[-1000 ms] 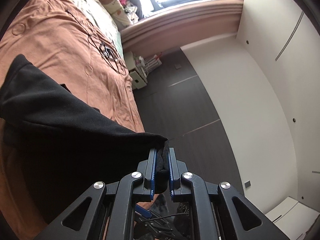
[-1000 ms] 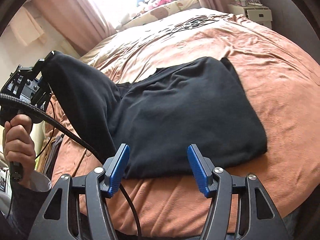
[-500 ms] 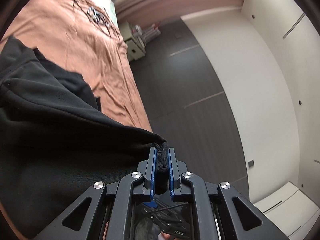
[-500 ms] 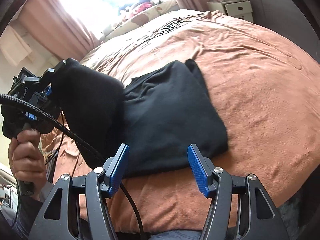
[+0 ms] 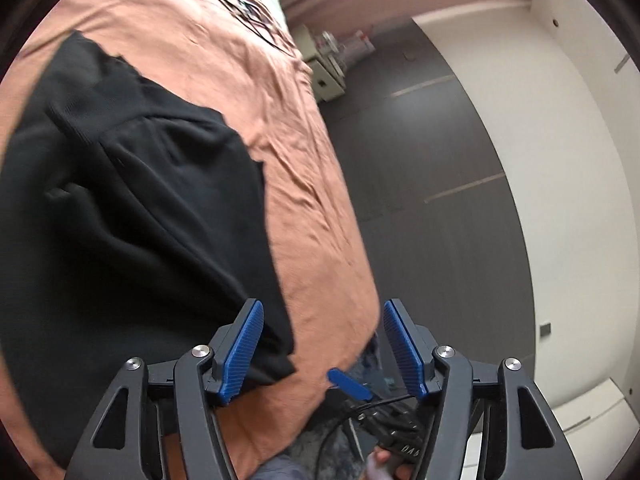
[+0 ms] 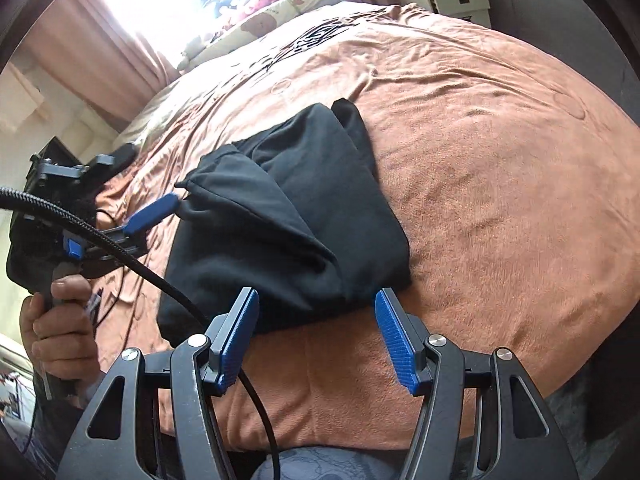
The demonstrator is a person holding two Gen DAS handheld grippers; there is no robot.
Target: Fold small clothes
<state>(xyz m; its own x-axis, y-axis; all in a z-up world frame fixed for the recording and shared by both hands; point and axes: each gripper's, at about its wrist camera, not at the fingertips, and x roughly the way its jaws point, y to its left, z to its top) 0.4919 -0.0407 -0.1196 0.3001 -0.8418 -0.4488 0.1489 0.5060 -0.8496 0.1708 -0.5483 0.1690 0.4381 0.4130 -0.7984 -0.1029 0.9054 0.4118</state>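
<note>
Left wrist | left gripper jaws opening | black garment beside, unclamped

Lying black and plain, the garment, on a rust-orange blanket showing a dark line pattern far off. Showing blue ribbed pads on black frames, both grippers. Hanging pink, the curtains. Standing cream, the cabinet.

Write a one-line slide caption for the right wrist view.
Right gripper open above a folded black garment on an orange bedspread, left gripper opening beside it.
</note>
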